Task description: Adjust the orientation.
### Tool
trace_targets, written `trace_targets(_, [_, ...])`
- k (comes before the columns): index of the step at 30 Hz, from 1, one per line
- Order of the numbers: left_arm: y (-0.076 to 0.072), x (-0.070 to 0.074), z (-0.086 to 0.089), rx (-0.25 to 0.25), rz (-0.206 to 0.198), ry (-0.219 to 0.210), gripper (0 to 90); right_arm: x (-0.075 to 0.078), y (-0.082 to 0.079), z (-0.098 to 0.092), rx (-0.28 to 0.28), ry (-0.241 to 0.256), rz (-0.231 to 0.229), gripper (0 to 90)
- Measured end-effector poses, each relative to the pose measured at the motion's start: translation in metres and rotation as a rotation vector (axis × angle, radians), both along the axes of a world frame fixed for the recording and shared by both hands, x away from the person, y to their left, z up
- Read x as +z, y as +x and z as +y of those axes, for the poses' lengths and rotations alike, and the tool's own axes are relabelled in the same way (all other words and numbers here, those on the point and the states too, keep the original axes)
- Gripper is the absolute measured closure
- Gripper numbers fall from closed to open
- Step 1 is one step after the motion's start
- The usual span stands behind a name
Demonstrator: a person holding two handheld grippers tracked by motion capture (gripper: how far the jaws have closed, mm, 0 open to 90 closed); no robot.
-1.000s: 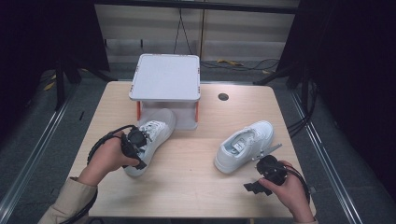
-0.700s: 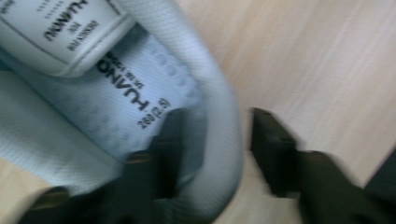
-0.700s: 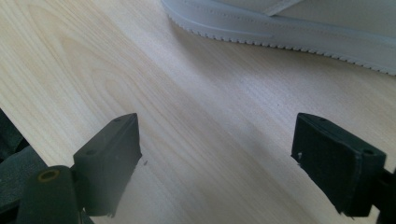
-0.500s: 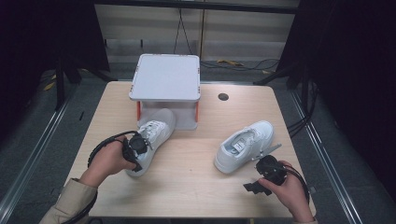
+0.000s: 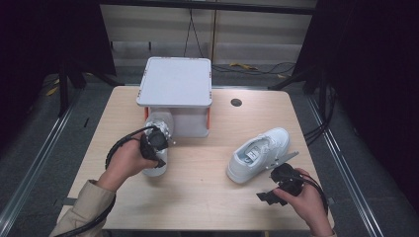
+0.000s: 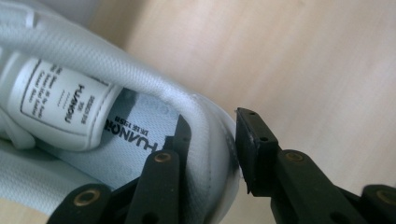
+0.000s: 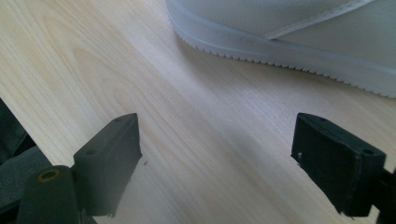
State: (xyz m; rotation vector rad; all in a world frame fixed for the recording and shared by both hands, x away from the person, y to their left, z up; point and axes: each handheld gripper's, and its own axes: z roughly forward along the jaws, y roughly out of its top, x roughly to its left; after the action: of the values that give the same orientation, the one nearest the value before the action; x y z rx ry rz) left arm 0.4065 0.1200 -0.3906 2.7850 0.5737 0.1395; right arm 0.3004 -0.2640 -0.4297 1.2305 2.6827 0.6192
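A white sneaker lies left of centre, toe toward the white box. My left gripper is shut on the heel collar of that sneaker. The left gripper view shows one jaw inside the shoe and the other outside the heel, where the left gripper pinches the wall. A second white sneaker lies at the right, angled toward the far right. My right gripper hovers just in front of it, open. In the right gripper view the right gripper is over bare wood, with that sneaker's sole edge ahead.
The white box stands on orange legs at the back centre of the wooden table. A dark round hole sits in the tabletop right of the box. Cables trail from both grippers.
The left sneaker has swung from a diagonal lie to point straight at the box, held by my left gripper. The right hand and right sneaker have stayed put.
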Motion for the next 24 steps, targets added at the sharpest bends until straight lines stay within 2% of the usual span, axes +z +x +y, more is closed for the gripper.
trace_targets(1, [0.000,0.000,0.000,0.000,0.000,0.000,70.1,0.000,0.000,0.000,0.000,0.000,0.000,15.0])
trace_targets(2, [0.009,-0.001,-0.002,0.009,-0.017,-0.004,69.5,0.002,0.000,0.000,0.003,-0.002,-0.004,15.0])
trace_targets(4, [0.016,-0.006,-0.004,-0.003,-0.030,0.007,69.2,0.003,-0.001,0.002,0.011,-0.007,-0.009,15.0])
trace_targets(6, [0.025,-0.011,-0.004,0.008,-0.020,-0.004,69.1,0.005,-0.001,0.004,0.020,-0.006,-0.012,15.0])
trace_targets(7, [0.025,-0.011,-0.004,0.008,-0.020,-0.004,69.4,0.005,-0.001,0.004,0.020,-0.006,-0.012,15.0])
trace_targets(8, [0.033,-0.014,-0.004,0.016,-0.018,-0.011,69.6,0.008,-0.001,0.006,0.023,0.003,-0.019,15.0])
trace_targets(9, [0.033,-0.014,-0.004,0.016,-0.018,-0.011,69.4,0.008,-0.001,0.006,0.023,0.003,-0.019,15.0])
trace_targets(10, [0.040,-0.017,-0.004,0.022,-0.031,-0.005,69.3,0.013,0.001,0.010,0.034,0.015,-0.034,15.0])
trace_targets(11, [0.040,-0.017,-0.004,0.022,-0.031,-0.005,69.4,0.013,0.001,0.010,0.034,0.015,-0.034,15.0])
trace_targets(12, [0.044,-0.021,-0.004,0.026,-0.026,-0.001,69.7,0.018,0.001,0.016,0.054,0.016,-0.052,15.0])
trace_targets(13, [0.044,-0.022,-0.004,0.020,-0.018,-0.002,70.0,0.021,0.002,0.020,0.063,0.016,-0.057,15.0])
trace_targets(16, [0.043,-0.022,-0.001,0.023,-0.027,-0.014,69.7,0.031,0.005,0.030,0.102,0.026,-0.071,15.0])
trace_targets(19, [0.042,-0.024,0.001,0.027,-0.024,-0.021,69.6,0.037,0.010,0.035,0.110,0.035,-0.072,14.8])
trace_targets(22, [0.041,-0.025,0.004,0.033,-0.027,-0.025,68.5,0.049,0.024,0.047,0.107,0.091,-0.081,14.3])
trace_targets(23, [0.041,-0.025,0.004,0.031,-0.031,-0.025,67.4,0.051,0.028,0.051,0.119,0.101,-0.074,14.1])
trace_targets(24, [0.041,-0.024,0.007,0.038,-0.041,-0.035,65.6,0.053,0.031,0.055,0.132,0.089,-0.069,14.2])
